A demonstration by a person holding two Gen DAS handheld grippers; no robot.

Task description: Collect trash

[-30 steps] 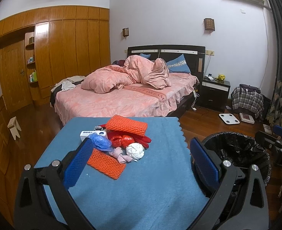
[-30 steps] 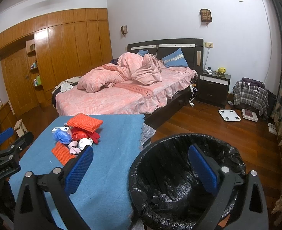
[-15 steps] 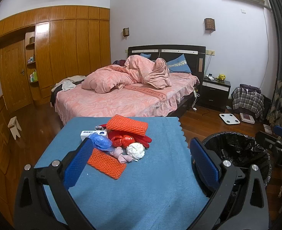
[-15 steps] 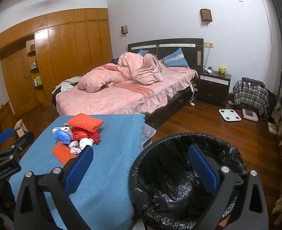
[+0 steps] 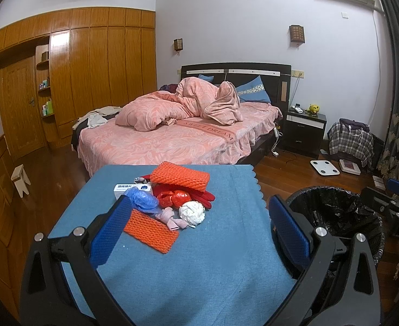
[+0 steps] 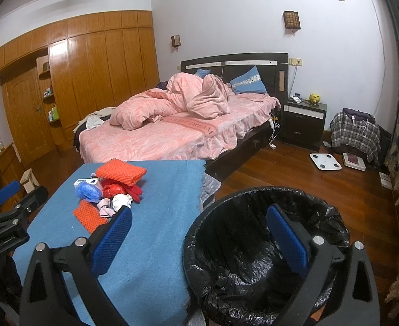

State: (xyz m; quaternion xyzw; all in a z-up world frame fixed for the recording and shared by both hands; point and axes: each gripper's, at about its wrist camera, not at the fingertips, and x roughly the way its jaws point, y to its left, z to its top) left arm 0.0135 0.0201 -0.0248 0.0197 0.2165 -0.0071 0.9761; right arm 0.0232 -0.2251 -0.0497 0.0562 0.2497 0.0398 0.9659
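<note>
Nothing has changed across the last second: both grippers hold position, so collection has not begun. The left gripper (image 5: pixel 196 233) and right gripper (image 6: pixel 199 237) stand wide apart, empty. The trash pile (image 5: pixel 169 201) sits on the blue table (image 5: pixel 226 258), apparently crumpled wrappers and netting. The lined bin (image 6: pixel 253 258) waits just beside the table.

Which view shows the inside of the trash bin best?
The right wrist view: the trash bin fills the foreground, its black liner open to the camera. The left wrist view shows it only at the right edge, partly hidden behind the left gripper.
</note>
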